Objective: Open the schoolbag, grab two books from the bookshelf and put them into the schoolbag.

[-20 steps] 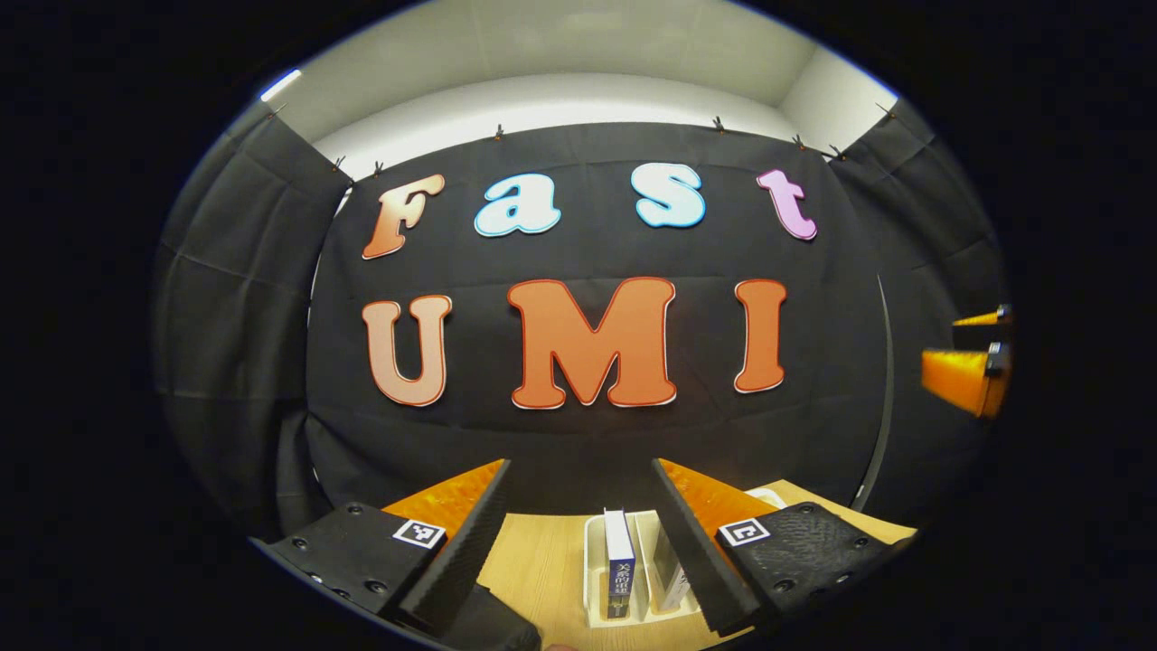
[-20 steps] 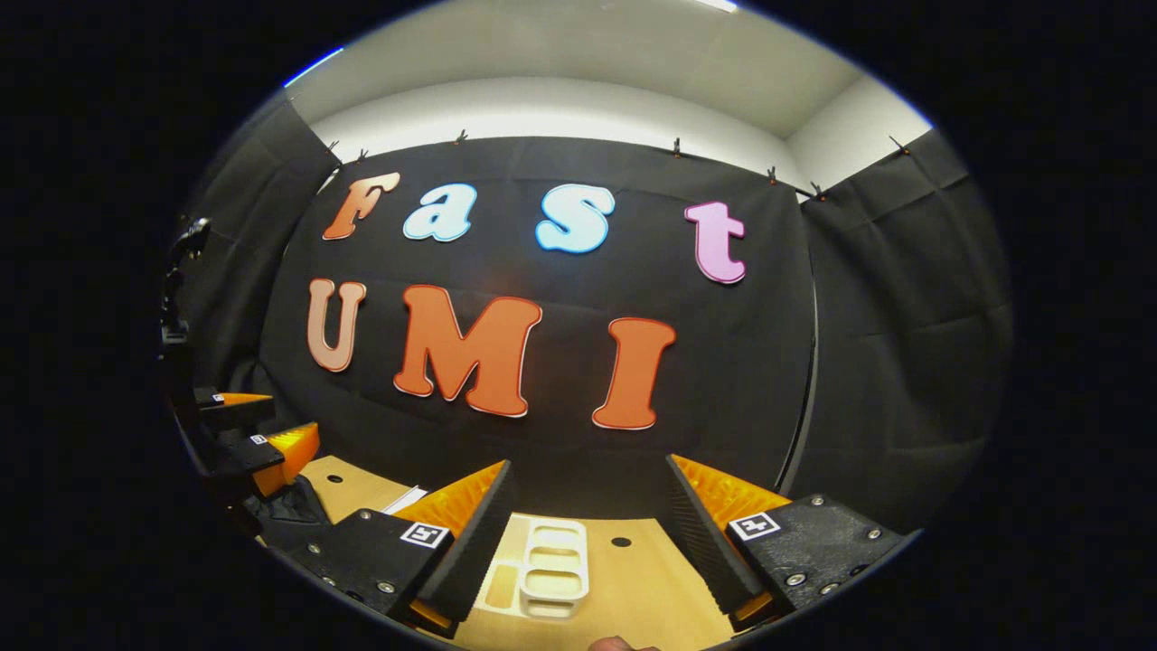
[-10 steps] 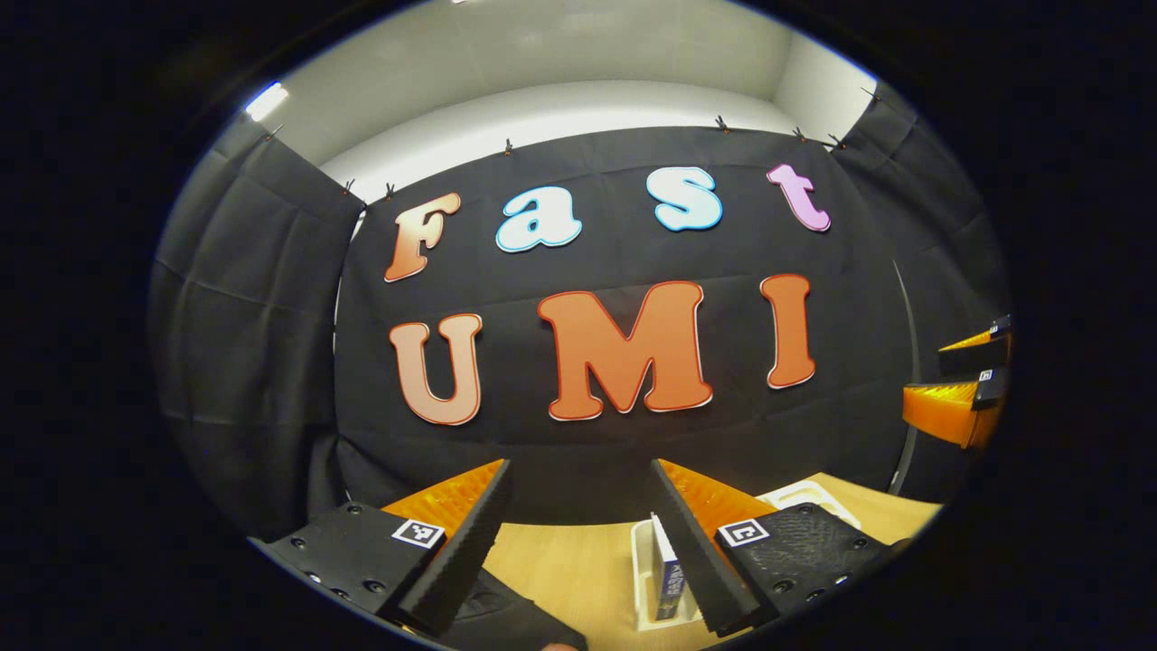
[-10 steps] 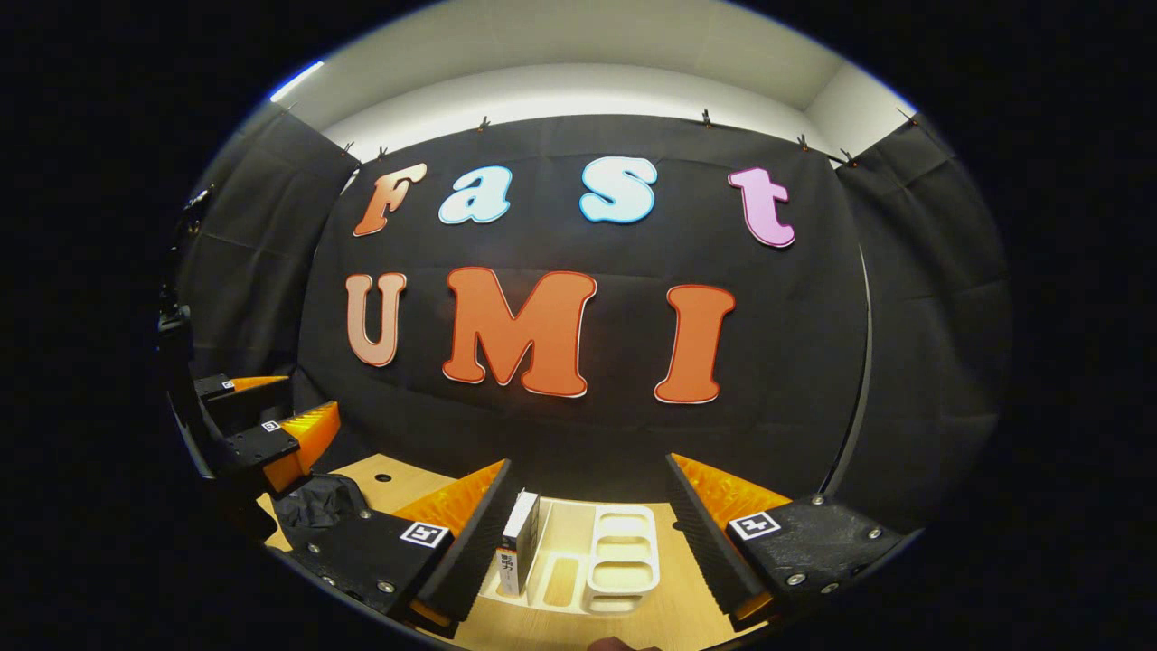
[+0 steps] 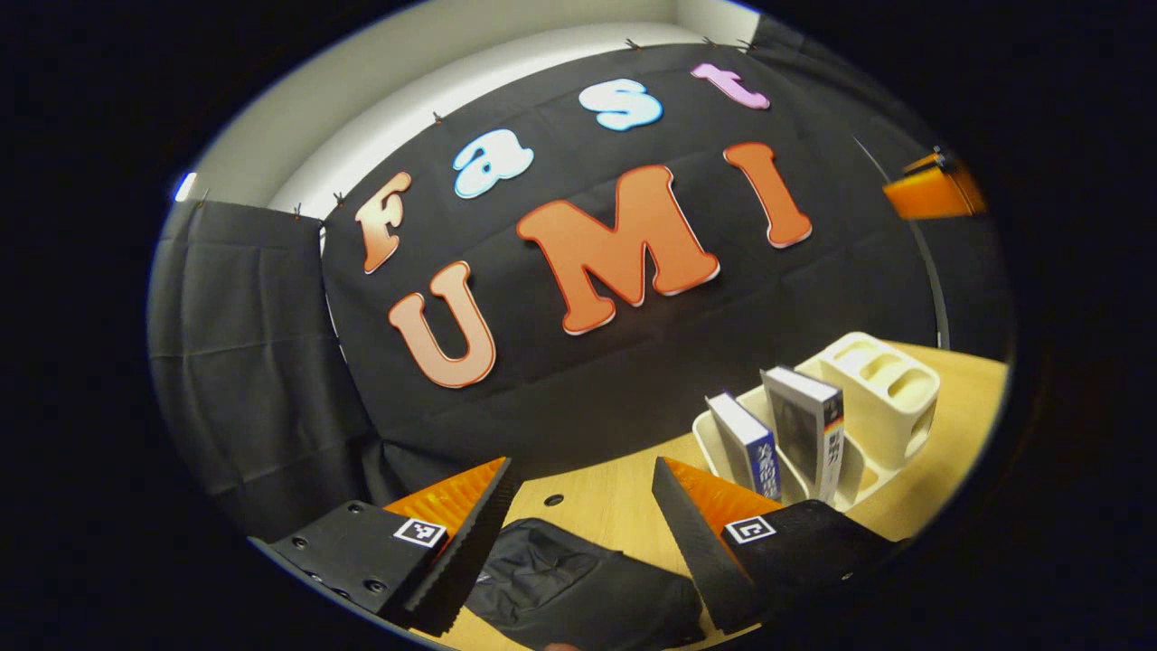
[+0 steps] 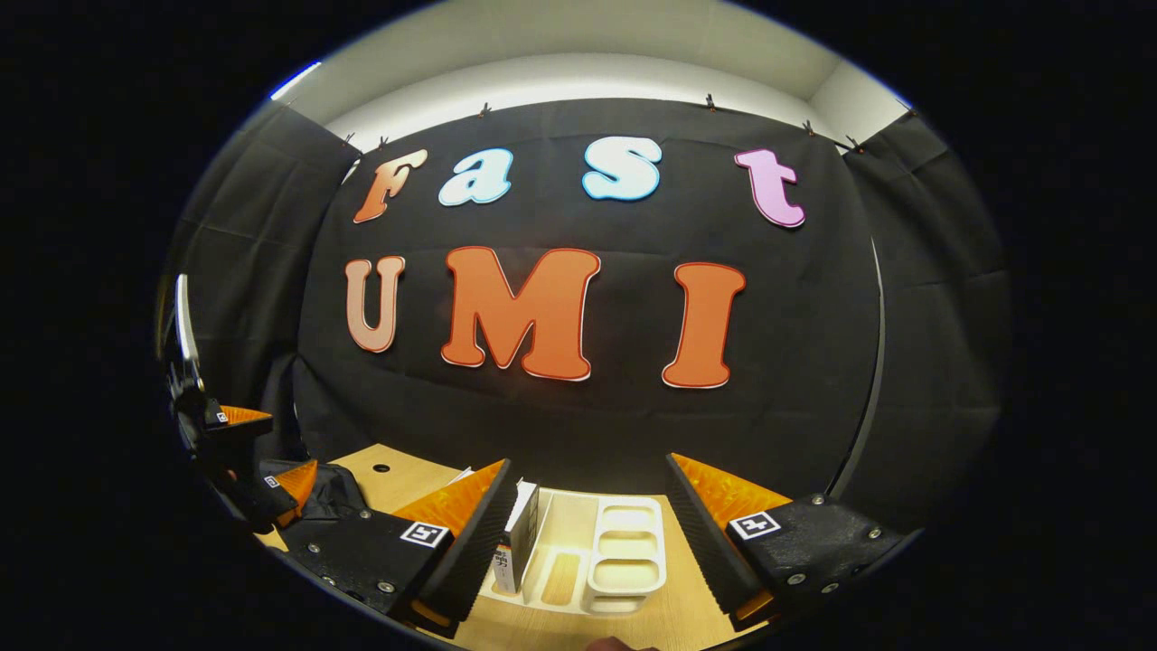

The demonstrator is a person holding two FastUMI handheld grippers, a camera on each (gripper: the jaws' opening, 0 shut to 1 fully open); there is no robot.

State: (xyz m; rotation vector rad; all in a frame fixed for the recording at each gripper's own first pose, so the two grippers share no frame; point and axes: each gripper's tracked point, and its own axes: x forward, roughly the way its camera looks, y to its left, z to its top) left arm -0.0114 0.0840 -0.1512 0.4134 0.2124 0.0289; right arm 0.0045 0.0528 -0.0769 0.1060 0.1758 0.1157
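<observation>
Black schoolbag (image 5: 578,588) lying on worktop (image 5: 615,493) directly ahead of open, empty left tool (image 5: 578,533), two upright books (image 5: 804,434) in white bookshelf (image 5: 890,389) off to its right, nearer open, empty right tool (image 6: 587,524).

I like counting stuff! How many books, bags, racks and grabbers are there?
Books: 2
Bags: 1
Racks: 1
Grabbers: 2
Total: 6
</observation>
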